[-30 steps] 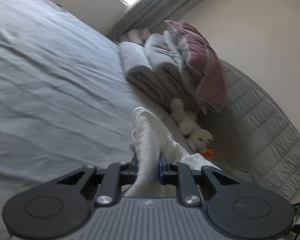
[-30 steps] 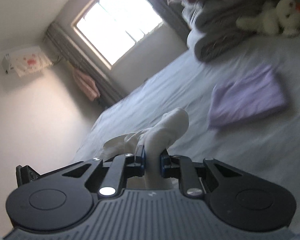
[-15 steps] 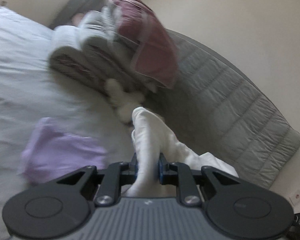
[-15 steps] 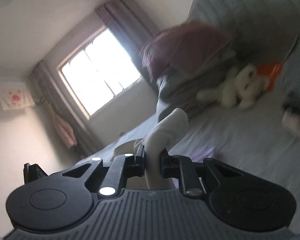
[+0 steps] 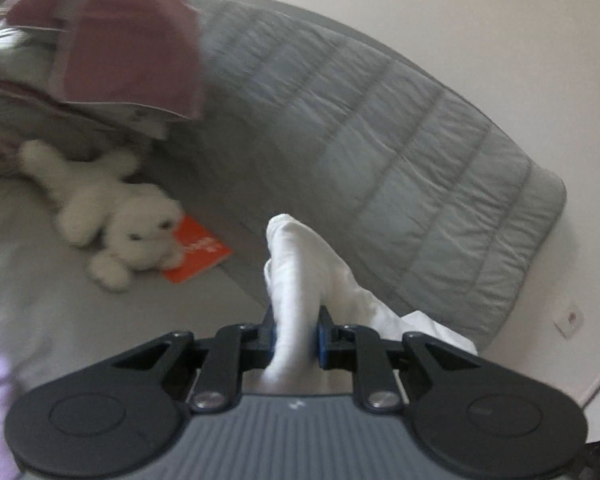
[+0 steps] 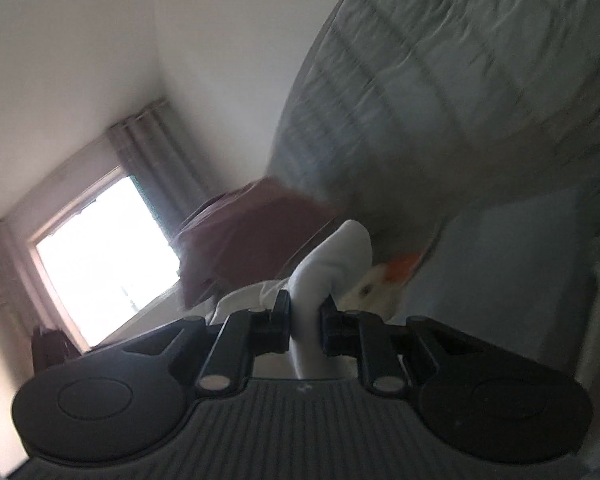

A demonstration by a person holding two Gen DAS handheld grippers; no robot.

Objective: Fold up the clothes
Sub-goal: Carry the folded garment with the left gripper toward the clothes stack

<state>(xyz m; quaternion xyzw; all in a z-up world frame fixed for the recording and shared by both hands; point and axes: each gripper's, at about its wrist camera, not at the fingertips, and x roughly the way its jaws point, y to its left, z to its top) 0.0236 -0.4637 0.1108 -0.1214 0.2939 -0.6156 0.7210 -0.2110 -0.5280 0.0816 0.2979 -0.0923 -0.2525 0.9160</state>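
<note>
1. While both claws, left gripper (image 5: 296, 334) and right gripper (image 6: 305, 316), pinch the white cloth (image 5: 296, 272) aloft above the bed (image 5: 28, 280), we should pull it taut
2. We should lower it flat, clear of the plush toy (image 5: 112, 216)

I see soft white cloth (image 5: 300, 276), matt and lightly creased, pinched in my left gripper (image 5: 296, 338), whose body is matt black plastic with shiny metal screws. At upper right the headboard (image 5: 400, 132) is quilted grey fabric. At left the plush toy (image 5: 112, 220) is fluffy white, on smooth orange paper (image 5: 200, 254).
</note>
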